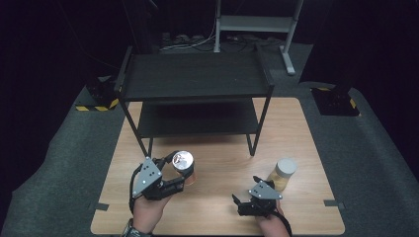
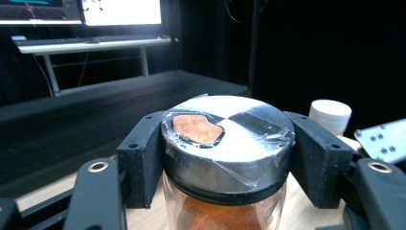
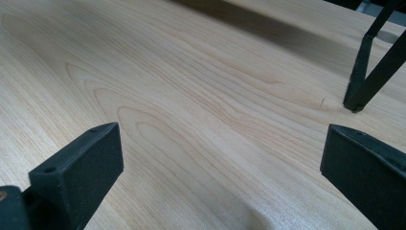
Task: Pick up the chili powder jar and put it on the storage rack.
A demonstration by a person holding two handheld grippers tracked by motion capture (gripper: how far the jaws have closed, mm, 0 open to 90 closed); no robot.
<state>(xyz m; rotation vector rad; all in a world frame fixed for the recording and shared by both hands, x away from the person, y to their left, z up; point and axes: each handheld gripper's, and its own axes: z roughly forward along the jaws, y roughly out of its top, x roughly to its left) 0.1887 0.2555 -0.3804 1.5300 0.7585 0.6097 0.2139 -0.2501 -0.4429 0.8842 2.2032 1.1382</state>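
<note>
The spice jar [image 2: 225,158], silver-lidded and full of orange powder, sits clamped in my left gripper [image 1: 170,178] over the wooden table [image 1: 222,163], before the black shelf [image 1: 192,79]. My right gripper [image 1: 247,200] gapes wide, holding nothing. Dark room, grey carpet [image 1: 64,148].

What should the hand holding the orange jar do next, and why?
Probably carry the jar forward toward the black shelf. The left gripper is clamped on its lid, the shelf stands just beyond it, and the right gripper rests open over the table.
</note>
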